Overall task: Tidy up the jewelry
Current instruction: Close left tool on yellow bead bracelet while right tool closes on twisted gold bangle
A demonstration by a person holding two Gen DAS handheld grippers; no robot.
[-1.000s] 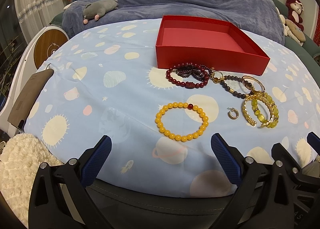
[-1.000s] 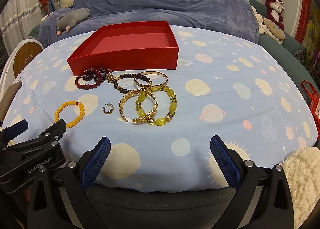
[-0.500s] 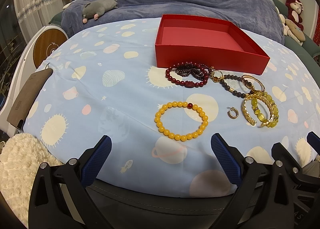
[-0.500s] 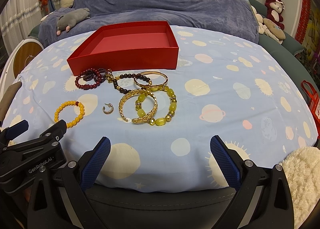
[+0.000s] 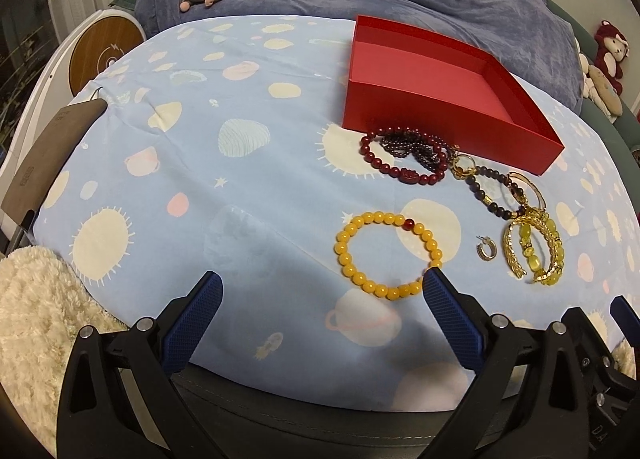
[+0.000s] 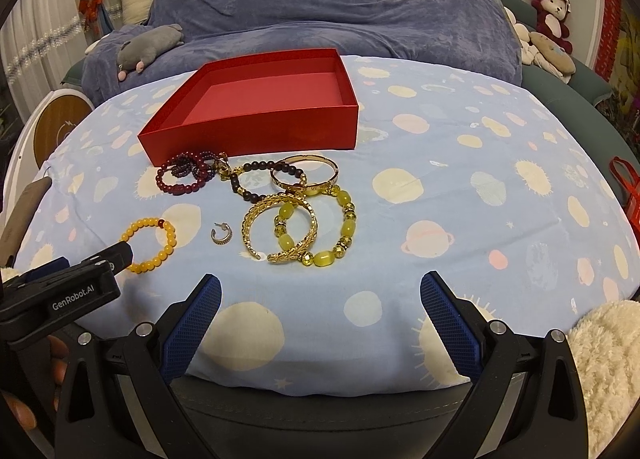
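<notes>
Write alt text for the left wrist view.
The open left gripper hovers just short of a yellow bead bracelet on a planet-print cloth. Beyond lie dark red bracelets, a small hoop earring and an empty red box.

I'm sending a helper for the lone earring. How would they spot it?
Start at the red box on the blue cloth. Nearer the camera, between the yellow bead bracelet and gold bangles, lies the earring: a small silvery hoop, touching nothing.

An empty red box (image 6: pixel 256 115) sat at upper centre of the frame; bracelets (image 6: pixel 296 219) lay just below it; the right claw (image 6: pixel 320 299) gaped at the bottom.
</notes>
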